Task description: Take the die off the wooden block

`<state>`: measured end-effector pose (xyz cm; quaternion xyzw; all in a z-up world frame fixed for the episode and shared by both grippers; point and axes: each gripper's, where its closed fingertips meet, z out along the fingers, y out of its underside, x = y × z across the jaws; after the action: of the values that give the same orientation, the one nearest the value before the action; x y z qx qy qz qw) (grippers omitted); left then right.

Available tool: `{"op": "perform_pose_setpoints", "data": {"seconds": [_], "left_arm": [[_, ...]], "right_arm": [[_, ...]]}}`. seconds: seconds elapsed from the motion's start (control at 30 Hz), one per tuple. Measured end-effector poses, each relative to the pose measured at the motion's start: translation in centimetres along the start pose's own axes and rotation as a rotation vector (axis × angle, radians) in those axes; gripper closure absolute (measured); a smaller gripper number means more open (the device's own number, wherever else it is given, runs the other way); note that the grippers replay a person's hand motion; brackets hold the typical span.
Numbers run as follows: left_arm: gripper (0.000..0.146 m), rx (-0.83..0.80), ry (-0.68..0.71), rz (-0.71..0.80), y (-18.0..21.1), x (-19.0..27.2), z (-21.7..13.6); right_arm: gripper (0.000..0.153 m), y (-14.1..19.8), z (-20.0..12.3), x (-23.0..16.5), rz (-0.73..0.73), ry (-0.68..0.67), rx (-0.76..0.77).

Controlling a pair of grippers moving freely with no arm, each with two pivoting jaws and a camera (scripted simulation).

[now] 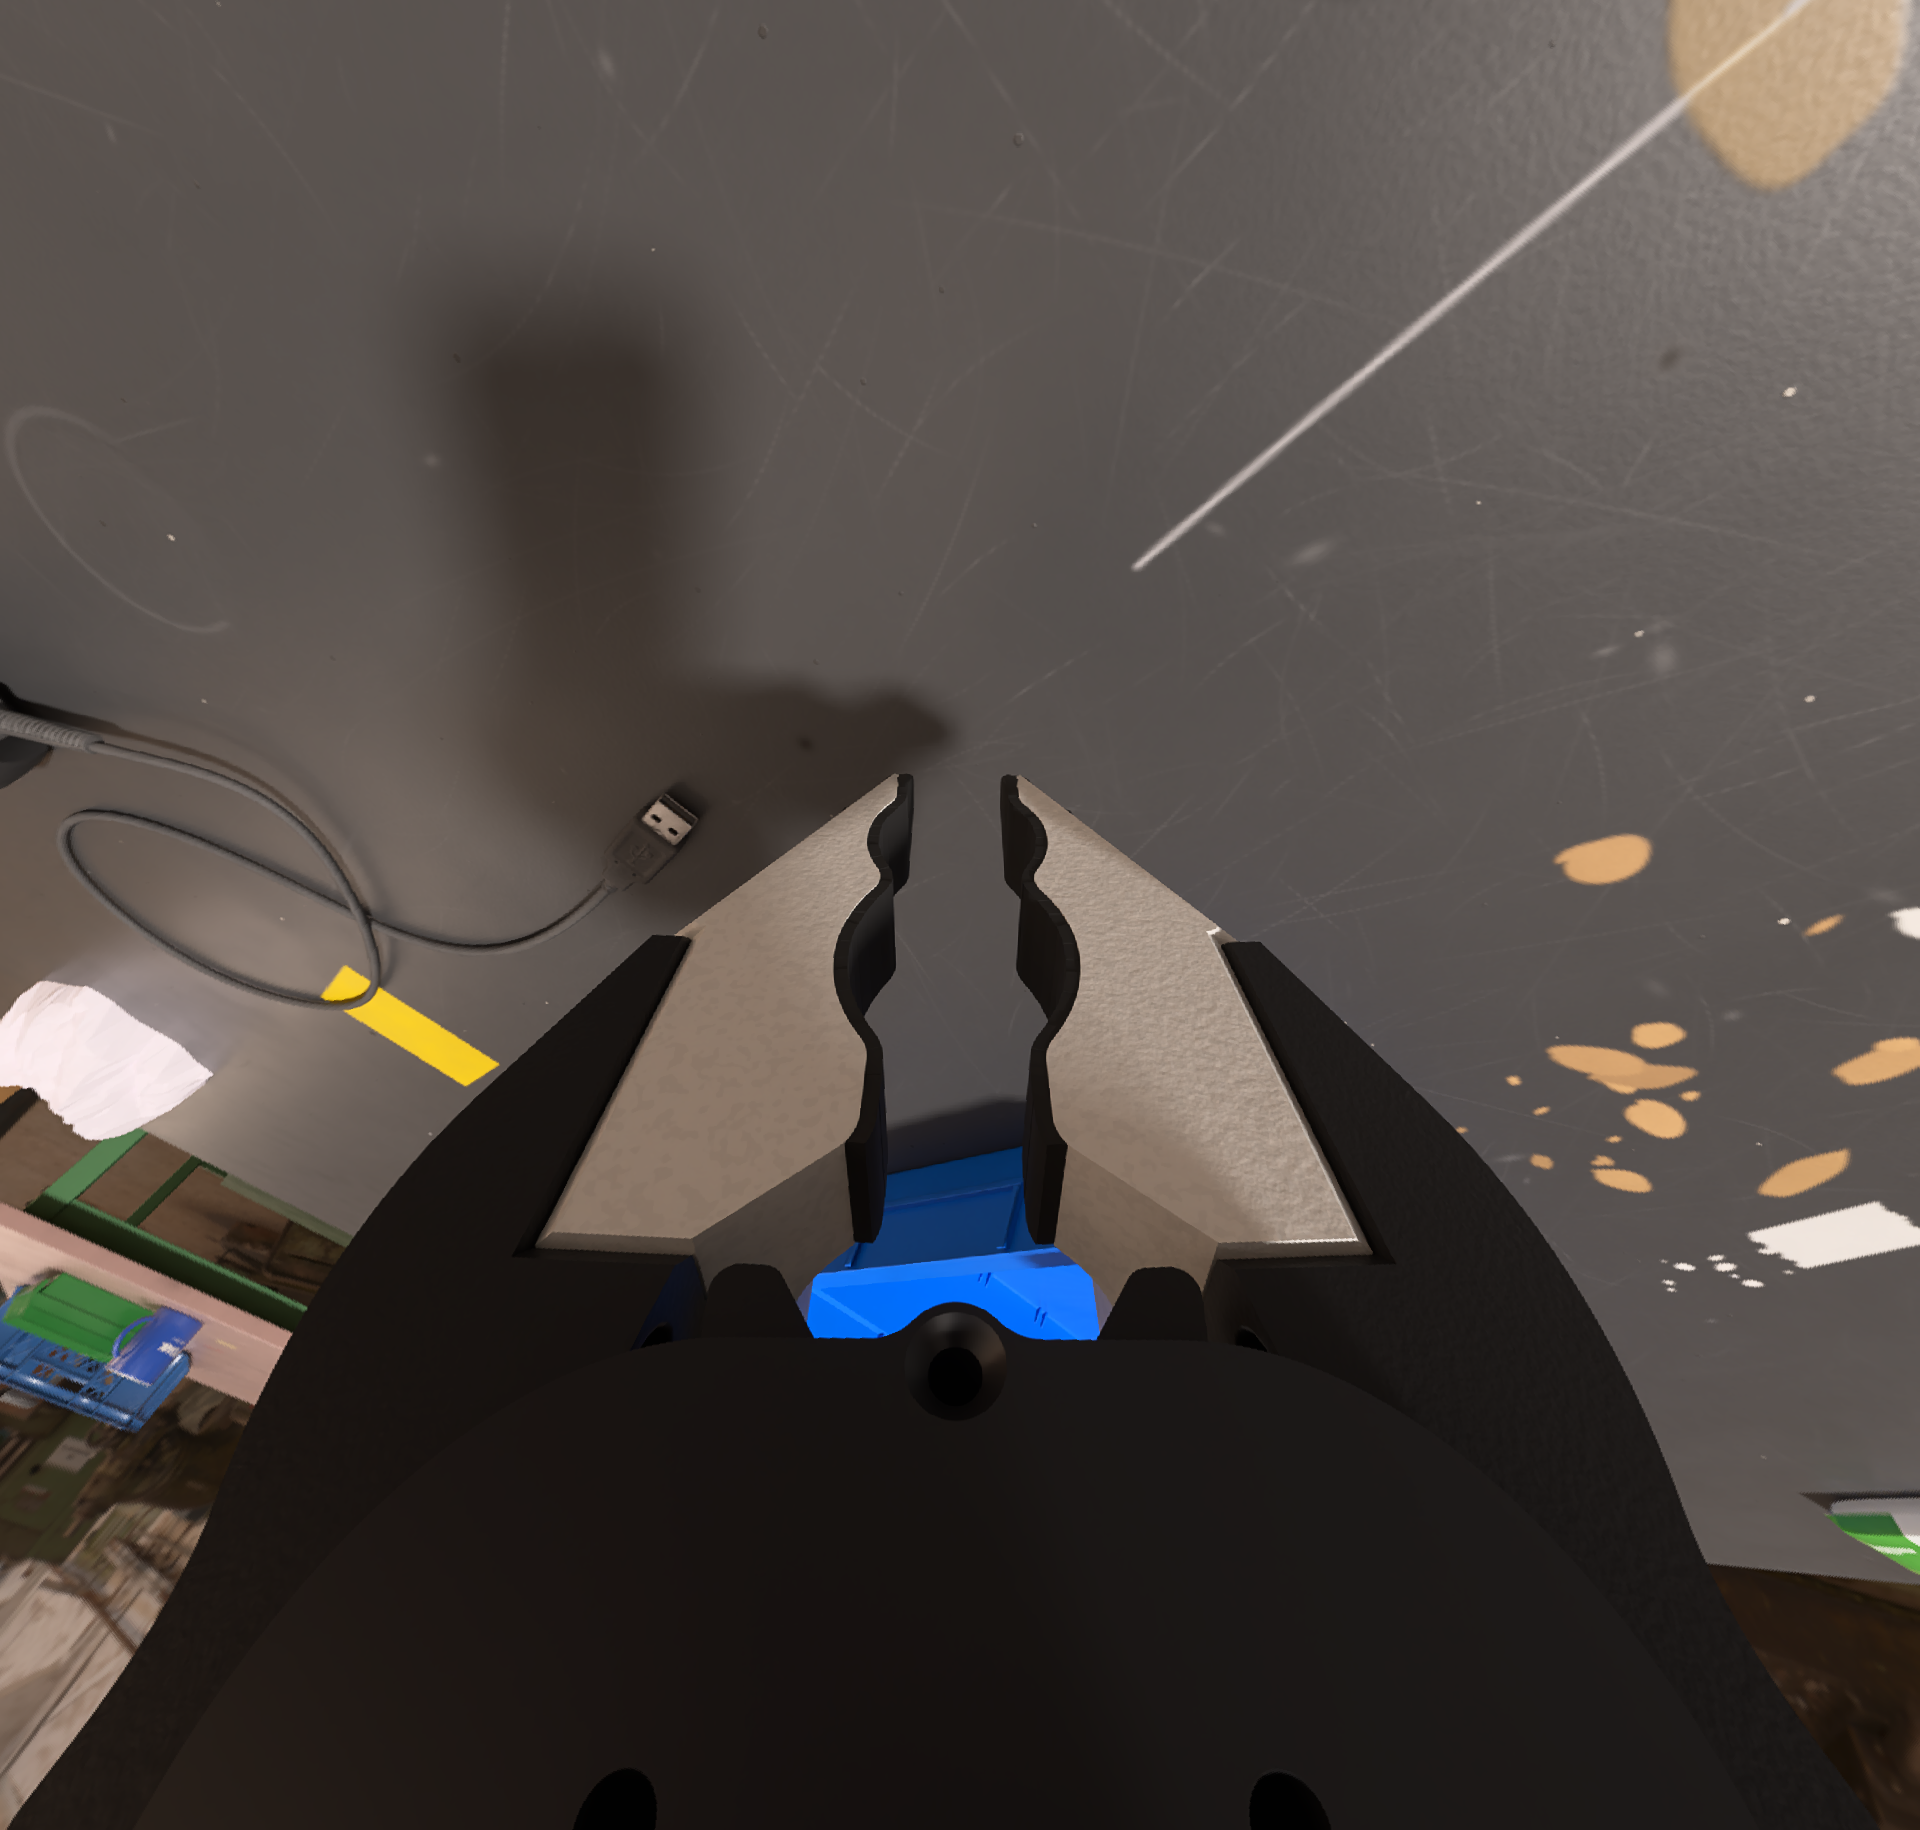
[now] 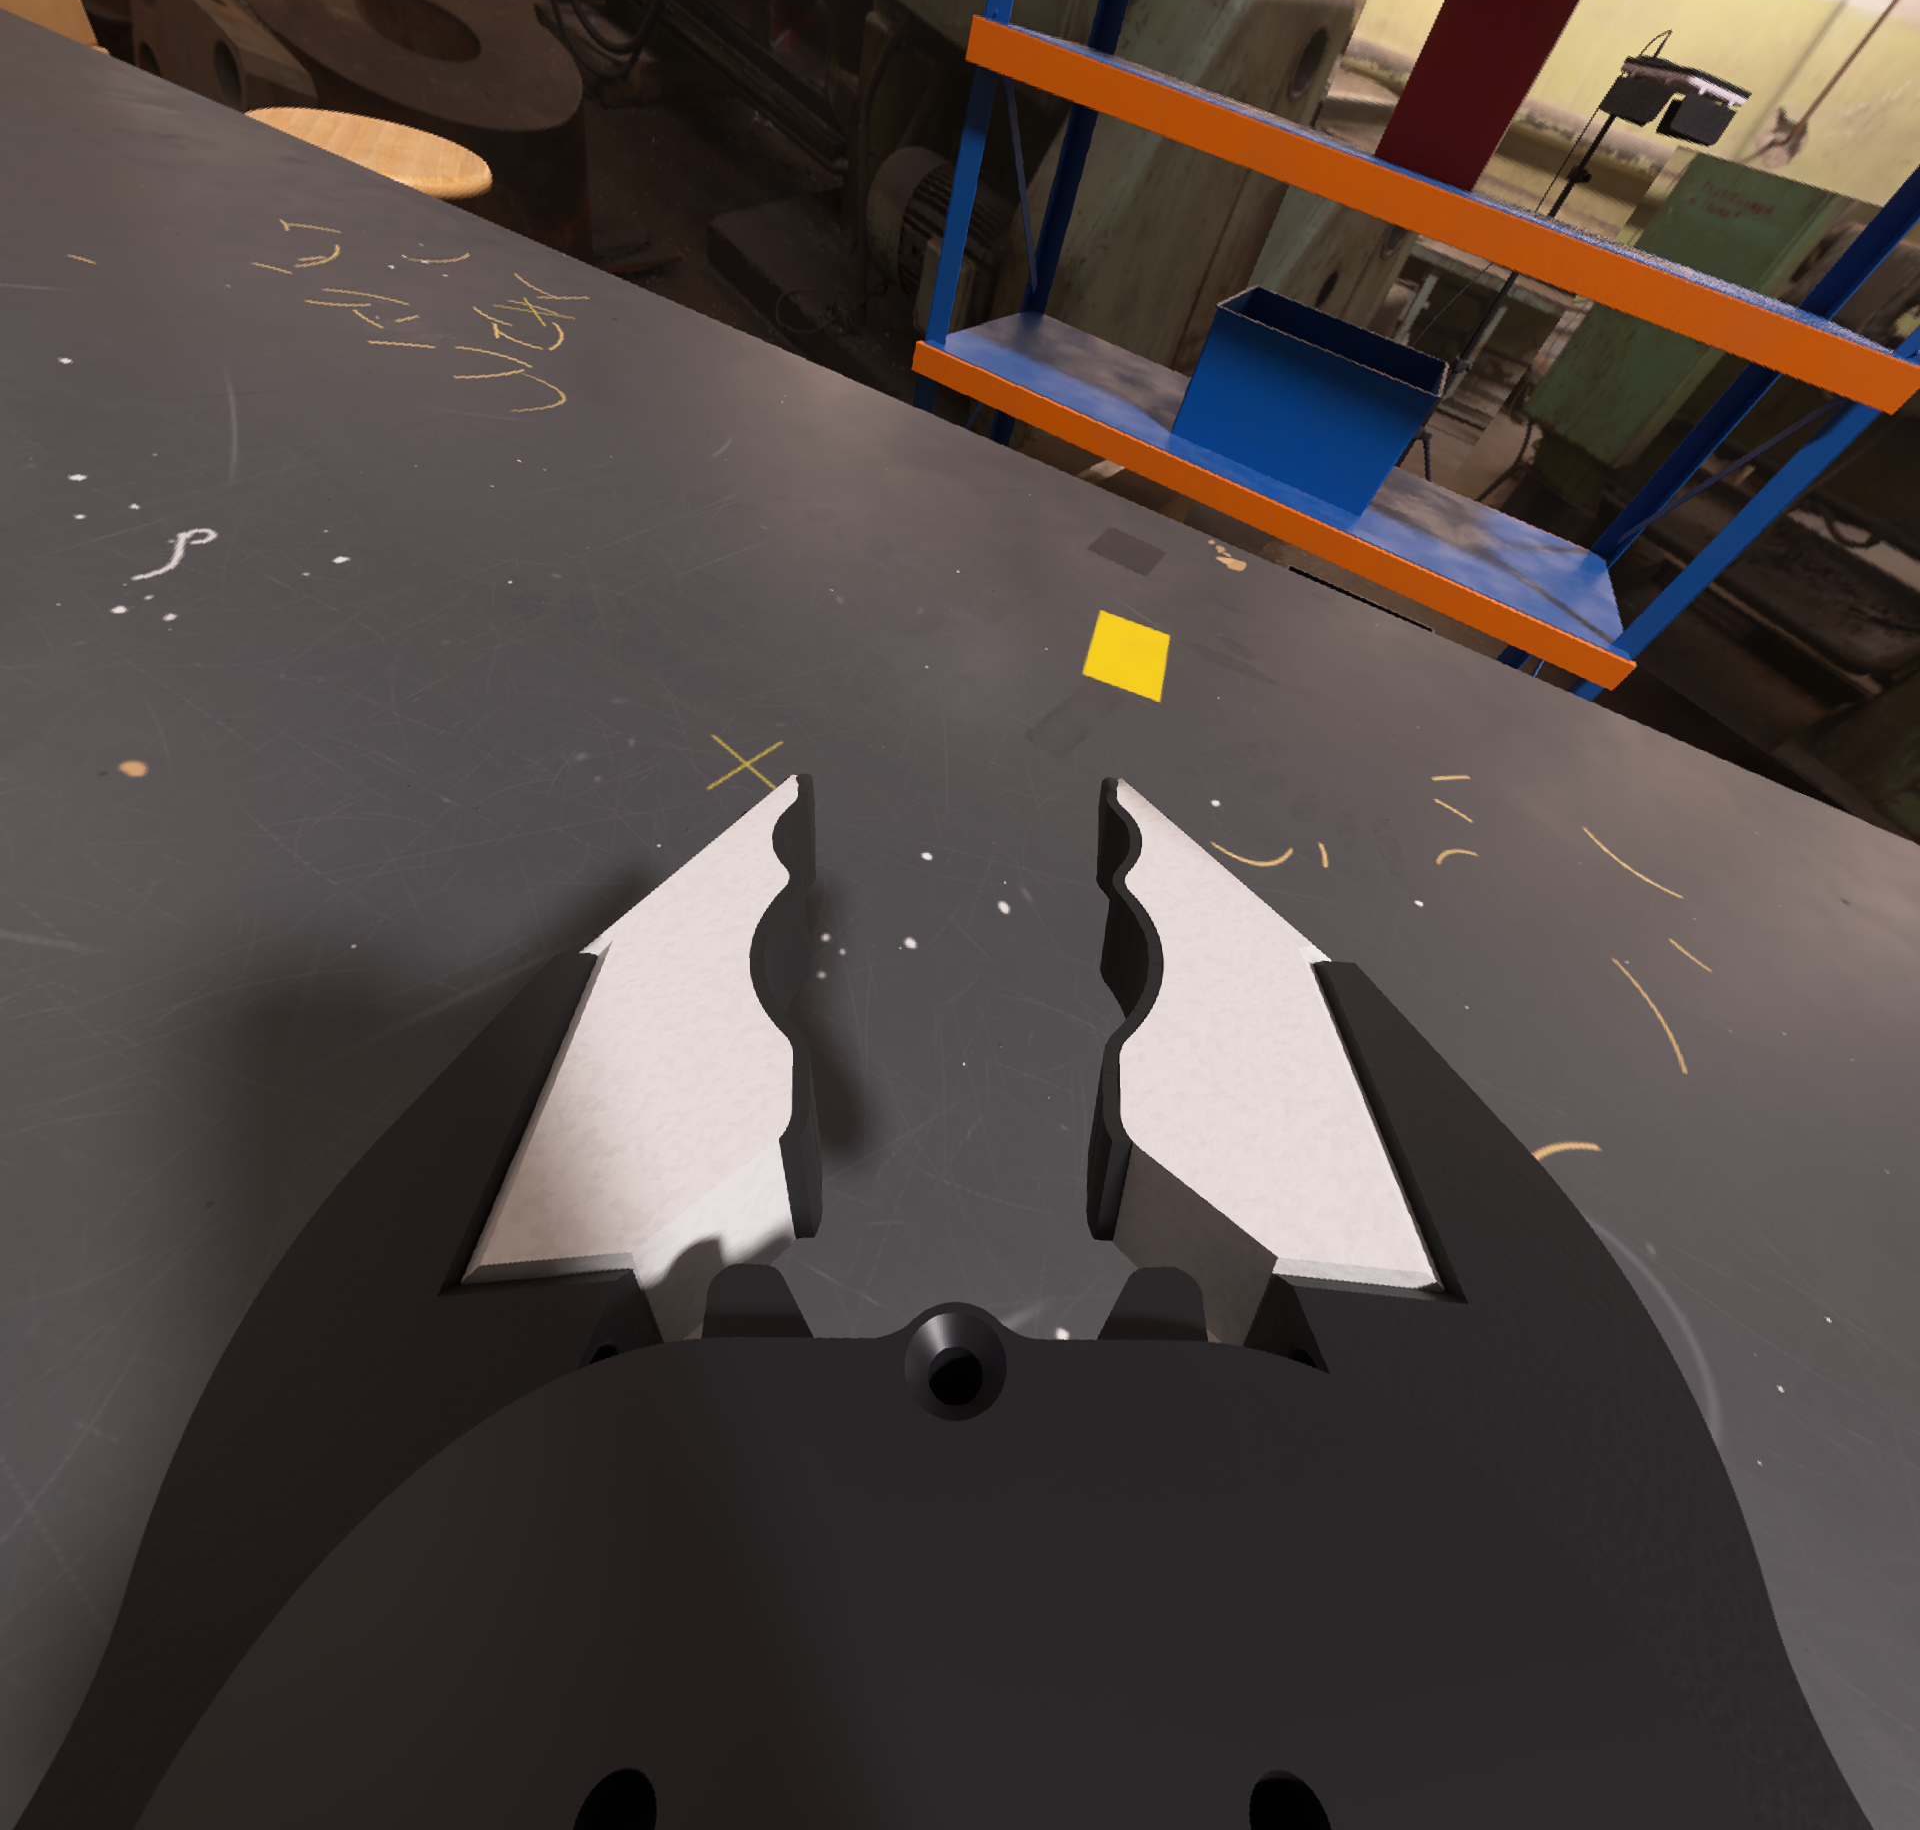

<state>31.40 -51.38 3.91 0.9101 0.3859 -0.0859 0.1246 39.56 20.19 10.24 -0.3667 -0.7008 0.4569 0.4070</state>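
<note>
In the left wrist view my left gripper (image 1: 956, 788) has its jaws drawn close together, above the dark grey table (image 1: 935, 326). A bright blue blocky object (image 1: 951, 1250) sits clamped deep between the fingers, near their base; I cannot make out its faces. My right gripper (image 2: 956, 793) is open and empty, low over the same table (image 2: 520, 637). No wooden block shows in either view.
A grey USB cable (image 1: 644, 845), a yellow tape strip (image 1: 410, 1027) and white paper (image 1: 99, 1058) lie near the table's left edge. In the right view a yellow square (image 2: 1125, 655) lies ahead; beyond the edge stands a blue-orange shelf (image 2: 1351, 170) with a blue bin (image 2: 1299, 398).
</note>
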Motion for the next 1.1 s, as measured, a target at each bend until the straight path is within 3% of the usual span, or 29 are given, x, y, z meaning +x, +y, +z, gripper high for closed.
{"op": "perform_pose_setpoints", "data": {"seconds": [0.27, 0.4, 0.6, 0.77, 0.83, 0.97, 1.1], "left_arm": [[0.13, -0.075, -0.052, 0.06, 0.2, -0.3, 1.1], [0.13, -0.068, -0.005, 0.08, -0.5, 0.8, 1.6], [0.134, 0.205, 0.16, 0.026, -5.1, 3.3, -1.1], [0.123, 0.461, 0.223, -0.006, -9.9, 4.8, -3.3], [0.123, 0.448, 0.219, 0.002, -10.2, 5.1, -2.6], [0.138, 0.371, 0.199, 0.037, -9.1, 5.3, -1.5], [0.14, 0.215, 0.143, 0.043, -5.7, 4.1, -0.7]], "right_arm": [[0.098, -0.1, -0.1, -0.1, -0.003, 0.0, -0.001], [0.098, 0.1, 0.0, -0.2, -0.006, -0.003, -0.007], [0.098, 0.1, 0.0, -0.1, -0.007, -0.002, -0.014], [0.098, -0.1, 0.5, -0.6, -0.015, -0.017, -0.014], [0.098, -0.1, 0.6, -0.9, -0.025, -0.022, -0.017], [0.098, -0.3, 0.4, -0.7, -0.039, -0.016, -0.025], [0.098, -0.5, 0.4, -0.3, -0.038, -0.007, -0.026]]}}
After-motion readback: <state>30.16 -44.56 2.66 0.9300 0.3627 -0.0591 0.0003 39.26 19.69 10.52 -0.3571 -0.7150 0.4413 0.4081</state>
